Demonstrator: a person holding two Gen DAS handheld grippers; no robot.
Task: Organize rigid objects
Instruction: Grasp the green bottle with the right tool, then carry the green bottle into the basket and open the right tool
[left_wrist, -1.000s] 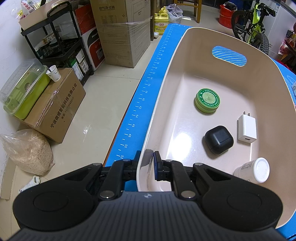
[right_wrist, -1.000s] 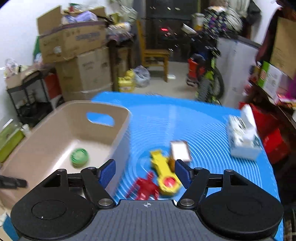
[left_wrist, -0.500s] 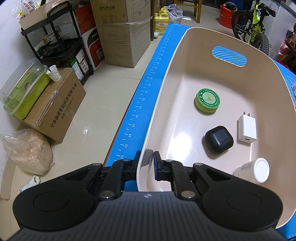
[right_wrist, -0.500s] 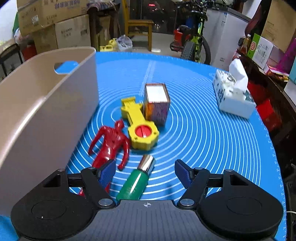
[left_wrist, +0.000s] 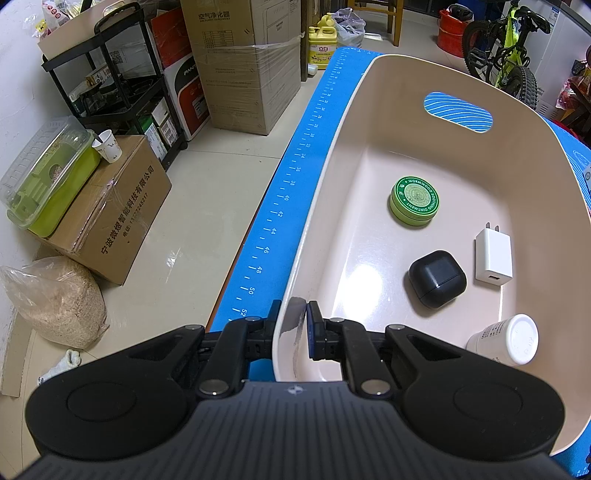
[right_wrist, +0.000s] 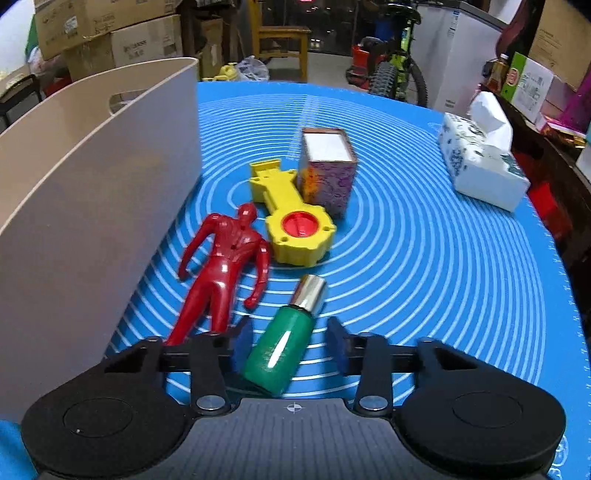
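Four items already lie in the beige bin (left_wrist: 517, 155): green tin (left_wrist: 413, 201), black case (left_wrist: 437, 278), white charger (left_wrist: 493, 260), white bottle (left_wrist: 506, 339); left tongs (left_wrist: 291, 325) are clamped on its rim. Right view: right tongs (right_wrist: 290, 341), apart, straddle the green bottle (right_wrist: 284, 343); red figure (right_wrist: 225, 266), yellow toy (right_wrist: 291, 221) and patterned box (right_wrist: 327, 170) remain on the surface (right_wrist: 443, 277).

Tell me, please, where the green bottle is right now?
In the right wrist view, the green bottle lies on the blue mat between the open right tool's fingers, beside the red figure.

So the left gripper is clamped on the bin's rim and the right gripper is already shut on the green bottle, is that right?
Not quite. The right wrist view shows the right gripper open, fingers either side of the green bottle without touching it. The left gripper is indeed clamped on the bin rim.
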